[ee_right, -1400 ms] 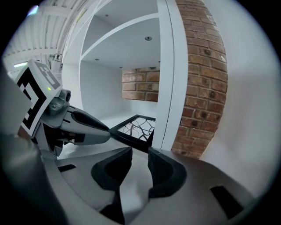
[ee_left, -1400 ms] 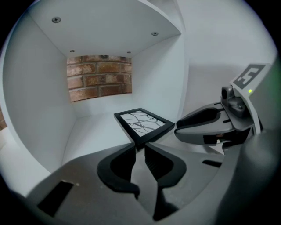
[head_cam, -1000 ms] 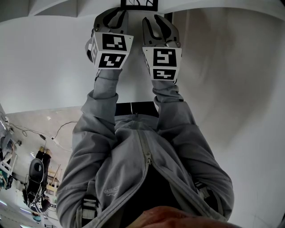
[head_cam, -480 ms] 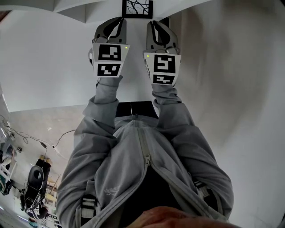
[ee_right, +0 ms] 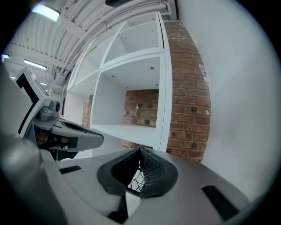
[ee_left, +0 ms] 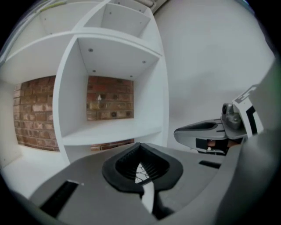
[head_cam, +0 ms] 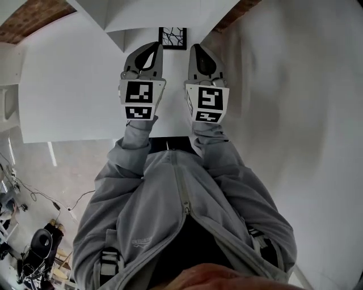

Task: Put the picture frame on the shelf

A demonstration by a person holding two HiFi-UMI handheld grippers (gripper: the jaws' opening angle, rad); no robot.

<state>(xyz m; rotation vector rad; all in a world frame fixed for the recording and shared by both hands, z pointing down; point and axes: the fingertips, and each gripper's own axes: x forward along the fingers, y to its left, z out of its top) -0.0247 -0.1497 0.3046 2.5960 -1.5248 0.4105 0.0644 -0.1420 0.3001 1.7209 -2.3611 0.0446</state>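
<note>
Your picture frame is a small square with a thin black border around a white sheet crossed by black branching lines. It is not on the shelf yet: it hangs in the air just in front of it, held by its near edge. Your left tongs pinch that edge close to the left corner and your right tongs close to the right corner, both having just been closing on it. Through each pair of jaws you see a sliver of the black-on-white pattern. The shelf is a white unit of open square compartments, standing upright ahead of the frame
</note>
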